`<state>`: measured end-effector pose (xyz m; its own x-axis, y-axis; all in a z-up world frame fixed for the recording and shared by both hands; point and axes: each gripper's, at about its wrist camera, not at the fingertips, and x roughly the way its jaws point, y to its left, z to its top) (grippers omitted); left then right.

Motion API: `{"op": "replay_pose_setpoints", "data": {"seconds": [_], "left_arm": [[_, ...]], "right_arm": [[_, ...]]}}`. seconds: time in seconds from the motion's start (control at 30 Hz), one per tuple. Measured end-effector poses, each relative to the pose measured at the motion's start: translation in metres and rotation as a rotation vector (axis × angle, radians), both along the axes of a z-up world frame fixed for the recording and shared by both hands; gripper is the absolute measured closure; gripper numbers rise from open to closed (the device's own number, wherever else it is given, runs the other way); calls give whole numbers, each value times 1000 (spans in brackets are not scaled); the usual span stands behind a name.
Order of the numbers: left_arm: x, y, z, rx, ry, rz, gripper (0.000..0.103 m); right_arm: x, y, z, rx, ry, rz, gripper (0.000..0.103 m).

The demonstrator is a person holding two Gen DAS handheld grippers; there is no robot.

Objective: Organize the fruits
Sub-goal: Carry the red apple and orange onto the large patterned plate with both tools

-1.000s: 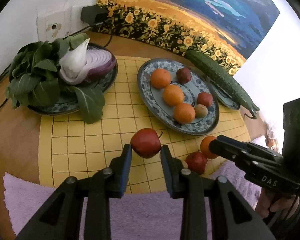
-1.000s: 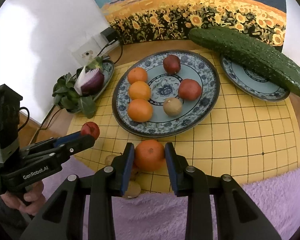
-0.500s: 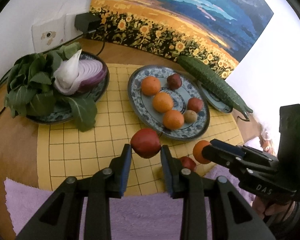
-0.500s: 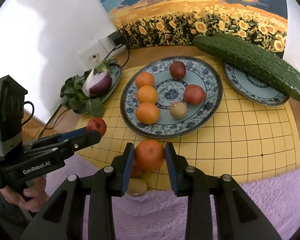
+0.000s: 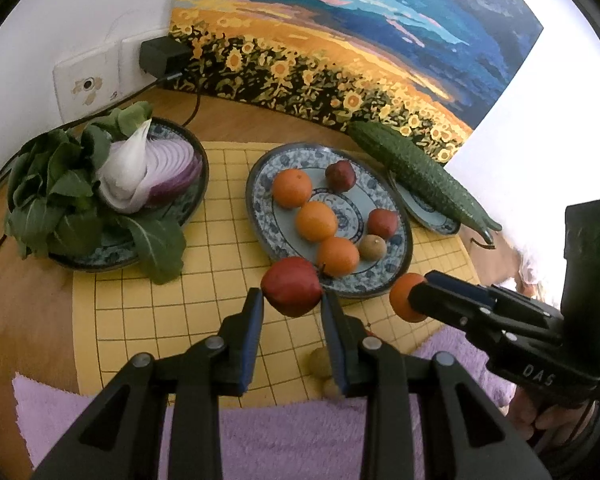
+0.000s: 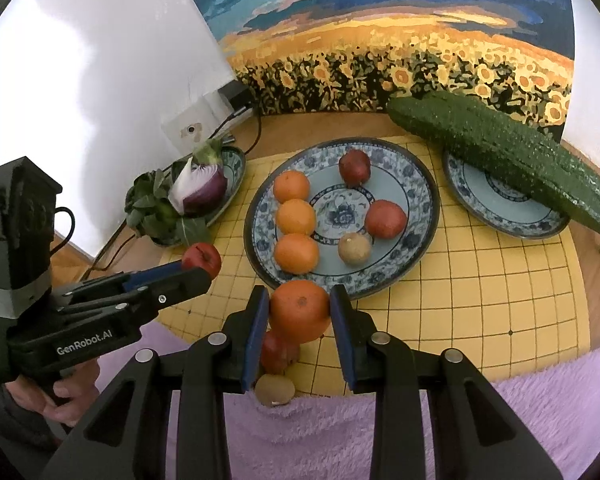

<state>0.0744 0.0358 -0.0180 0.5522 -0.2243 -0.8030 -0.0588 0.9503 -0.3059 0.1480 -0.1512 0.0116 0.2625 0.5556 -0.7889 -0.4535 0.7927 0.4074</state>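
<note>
Both tools have drawn nearer the fruit plate (image 5: 396, 276) since a second ago; in the left wrist view, the left tool (image 5: 292, 308) grips a red apple (image 5: 292, 286) above the yellow mat (image 5: 148, 320). From the right wrist, the right tool (image 6: 300, 312) clamps an orange (image 6: 300, 310) just before that plate's near rim.

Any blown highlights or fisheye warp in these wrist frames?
Left wrist view: the white wall at right is blown out; grid mat lines bow. Right wrist view: wall at left clips to white, cucumber curves near the rim; both views vignette black at the corners, fruit stays sharp.
</note>
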Motion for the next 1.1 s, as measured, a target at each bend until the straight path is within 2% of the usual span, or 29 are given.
{"op": "replay_pose_setpoints", "data": {"seconds": [0.7, 1.1], "left_arm": [[40, 1, 10, 14, -32, -25, 72], [59, 10, 9, 10, -35, 6, 72]], "right_arm": [[30, 6, 7, 19, -22, 7, 70], [47, 13, 7, 43, -17, 38, 70]]}}
